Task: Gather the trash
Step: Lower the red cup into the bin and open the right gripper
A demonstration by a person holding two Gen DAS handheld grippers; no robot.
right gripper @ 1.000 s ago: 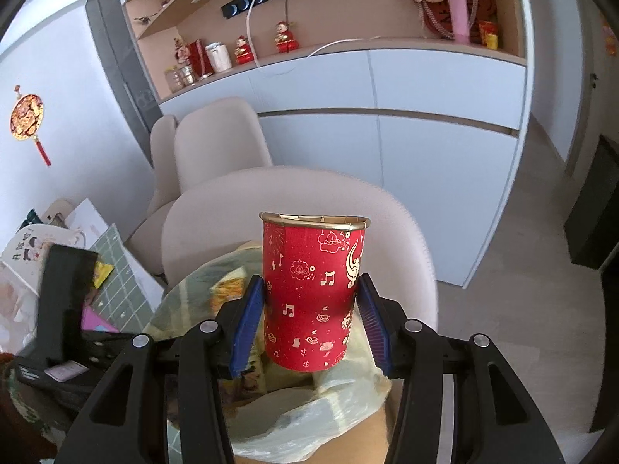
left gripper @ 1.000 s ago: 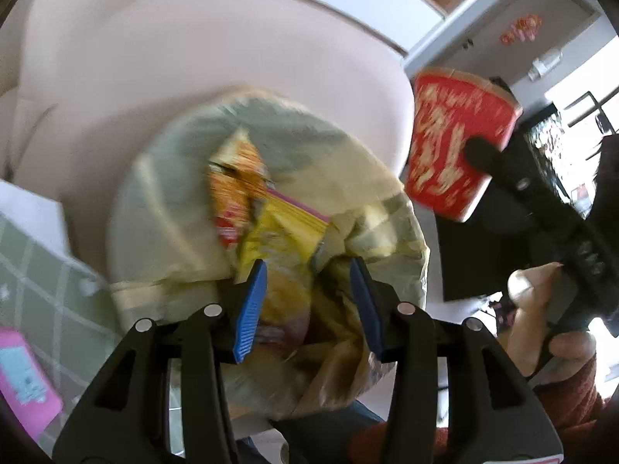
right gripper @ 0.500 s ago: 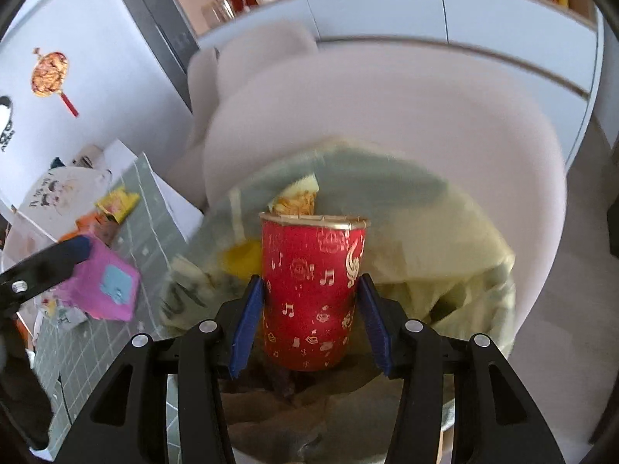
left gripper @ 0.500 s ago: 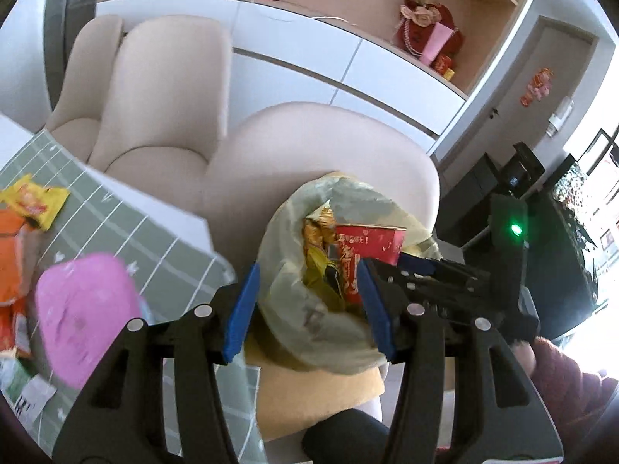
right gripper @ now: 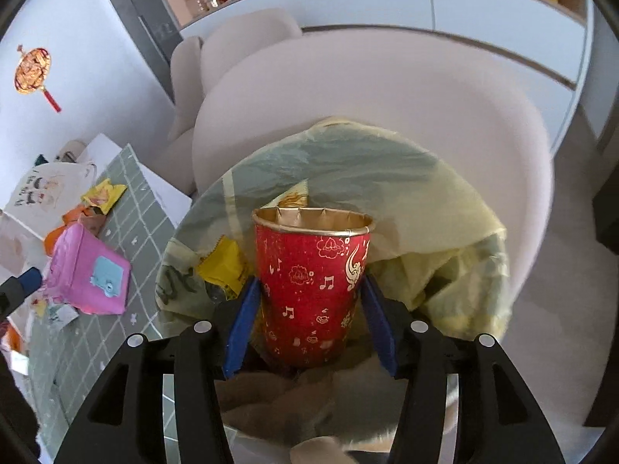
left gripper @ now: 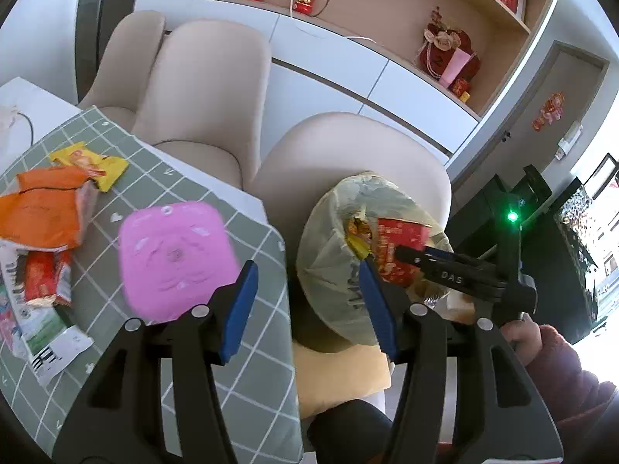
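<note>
The right gripper (right gripper: 307, 323), jaws just widened and barely off the red paper cup (right gripper: 311, 288), lowers it into the yellow bin bag (right gripper: 387, 178); the release looks under way. Beside the bag, the empty, open left gripper (left gripper: 305, 305) must next reach table litter.

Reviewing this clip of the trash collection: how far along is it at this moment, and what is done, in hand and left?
Partway. Done: yellow wrappers already lie in the lined trash bin. In hand: the right tool has the red paper cup down inside the bin, its jaws just opening, gaps showing on both sides. Left: the pink box, orange packet, yellow wrapper and other packets remain on the green checked cloth; the left tool is empty.
</note>
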